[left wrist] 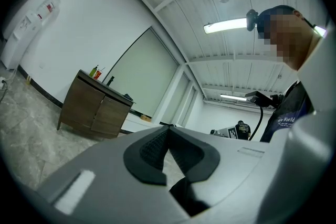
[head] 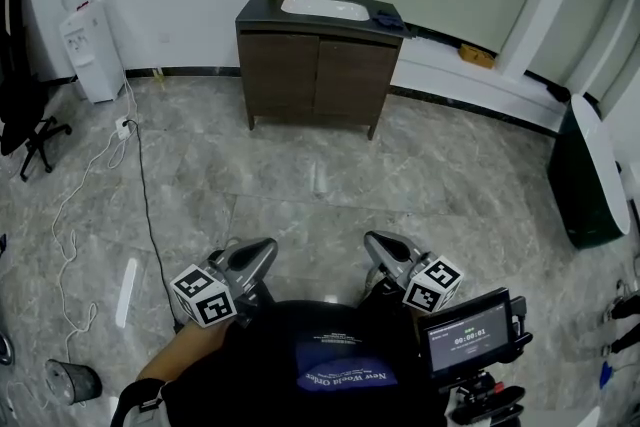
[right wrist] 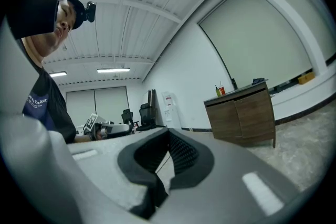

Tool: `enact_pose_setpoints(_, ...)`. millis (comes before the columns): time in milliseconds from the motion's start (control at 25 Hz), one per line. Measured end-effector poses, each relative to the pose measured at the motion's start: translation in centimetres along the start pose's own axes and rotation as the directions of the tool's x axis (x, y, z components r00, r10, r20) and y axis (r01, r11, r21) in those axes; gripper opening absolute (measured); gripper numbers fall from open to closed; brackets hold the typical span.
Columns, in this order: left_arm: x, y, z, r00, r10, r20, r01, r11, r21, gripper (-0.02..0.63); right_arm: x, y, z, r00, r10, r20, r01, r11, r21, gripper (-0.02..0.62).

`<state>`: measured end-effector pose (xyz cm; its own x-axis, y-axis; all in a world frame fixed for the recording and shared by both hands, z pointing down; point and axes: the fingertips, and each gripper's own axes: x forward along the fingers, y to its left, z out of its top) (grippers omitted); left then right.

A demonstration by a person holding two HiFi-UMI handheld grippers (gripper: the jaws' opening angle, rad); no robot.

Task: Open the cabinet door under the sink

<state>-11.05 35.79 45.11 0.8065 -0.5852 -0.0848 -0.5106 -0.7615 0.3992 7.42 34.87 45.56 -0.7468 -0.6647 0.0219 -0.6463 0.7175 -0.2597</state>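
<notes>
We are holding the left gripper point(head: 258, 255) and the right gripper point(head: 380, 245) close to our body, well apart from the cabinet point(head: 315, 75), both pointing level toward it. The jaws of each are pressing together with nothing between them, probably because no door edge is within reach yet. The floor point(head: 300, 185) is stretching between us and the cabinet. Its doors point(head: 355, 77) under the sink point(head: 325, 8) are sitting shut, so we are judging that walking closer comes first
</notes>
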Motion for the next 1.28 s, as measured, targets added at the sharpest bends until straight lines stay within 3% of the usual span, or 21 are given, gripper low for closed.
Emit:
enact_pose_setpoints(720,5.7,1.0,1.0,0.998,-0.054,-0.02,0.054,0.998,0.021,0.006,0.6,-4.6,2.0,0.999,-0.022,0.026,0.022,1.0,0.001,0.002)
enact_pose_setpoints(1040,4.7,2.6,0.1,0.998,0.01,-0.06,-0.01,1.0,-0.004,0.006,1.6,-4.5,0.6,1.0,0.029,-0.001,-0.029,1.0,0.008,0.002)
enact_pose_setpoints(1280,8.7,3.1,-2.0,0.994,0.013,-0.11,-0.016,1.0,-0.018,0.005,2.1,-8.0,-0.6,0.998,0.065,-0.014,-0.064,0.997,0.05,0.002)
